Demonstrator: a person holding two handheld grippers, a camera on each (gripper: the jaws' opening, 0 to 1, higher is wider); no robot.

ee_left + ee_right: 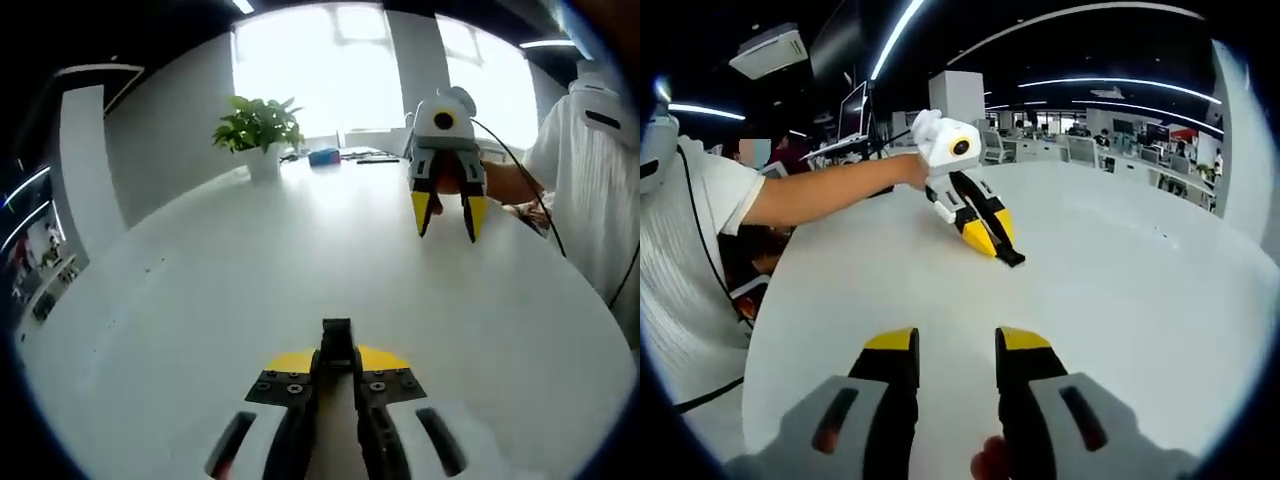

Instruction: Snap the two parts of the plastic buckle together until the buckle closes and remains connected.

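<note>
Black plastic buckle piece point(337, 340), one, clamped between the left gripper's point(337, 375) yellow-tipped jaws, protruding ahead of them over the white round table point(200, 300). Right gripper point(955, 345), jaws apart, empty. Second buckle part: cannot tell. One green potted plant point(257, 130) far ahead.

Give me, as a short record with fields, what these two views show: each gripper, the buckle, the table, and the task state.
left gripper: shut on a black buckle part, which sticks out past the fingers
right gripper: open, holding nothing
relation: the two grippers face each other, apart
table: white
plant: potted, at the table's far edge
task state: buckle not yet joined
</note>
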